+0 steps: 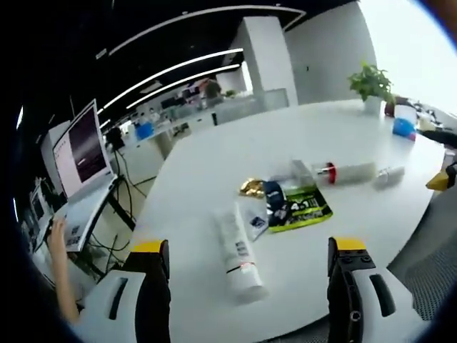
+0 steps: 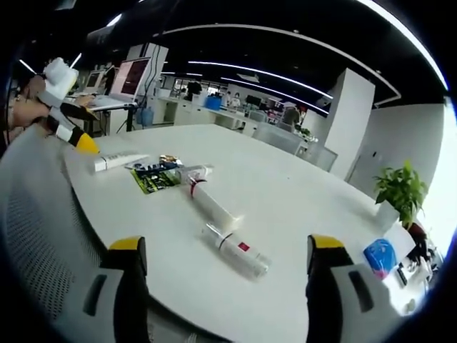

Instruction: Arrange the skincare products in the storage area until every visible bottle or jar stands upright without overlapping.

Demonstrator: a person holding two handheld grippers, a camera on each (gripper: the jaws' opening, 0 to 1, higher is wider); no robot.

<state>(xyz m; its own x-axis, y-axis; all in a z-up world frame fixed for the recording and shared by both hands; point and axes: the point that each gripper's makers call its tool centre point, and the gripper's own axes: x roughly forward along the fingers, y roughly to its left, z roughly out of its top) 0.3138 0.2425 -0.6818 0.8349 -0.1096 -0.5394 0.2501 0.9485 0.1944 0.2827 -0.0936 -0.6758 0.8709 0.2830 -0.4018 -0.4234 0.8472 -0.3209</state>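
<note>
Both tools hang above the near edges of a big white table, each with its jaws spread wide and nothing between them. The left tool looks down on a white tube lying flat, its cap end pointing toward the tool. Just beyond the tube is a small heap: a green sachet, a dark blue packet and something in gold foil, touching or overlapping one another. Farther back lie a white bottle with a red collar and a small clear bottle, both on their sides.

From the right tool the clear bottle lies nearest, with the red-collared bottle just beyond it, then the green sachet and the white tube near the far edge, where the left tool is held in a person's hand.

Nothing stands upright yet, so the job looks barely begun. The tube seems soft and light; squeezed mid-body it would likely dent and flop, so I would take it near the stiff cap end and stand it on the cap. The clear bottle looks hard, slick and round, apt to roll; gripping across its middle seems safest. The sachets are limp and cannot really stand.
</note>
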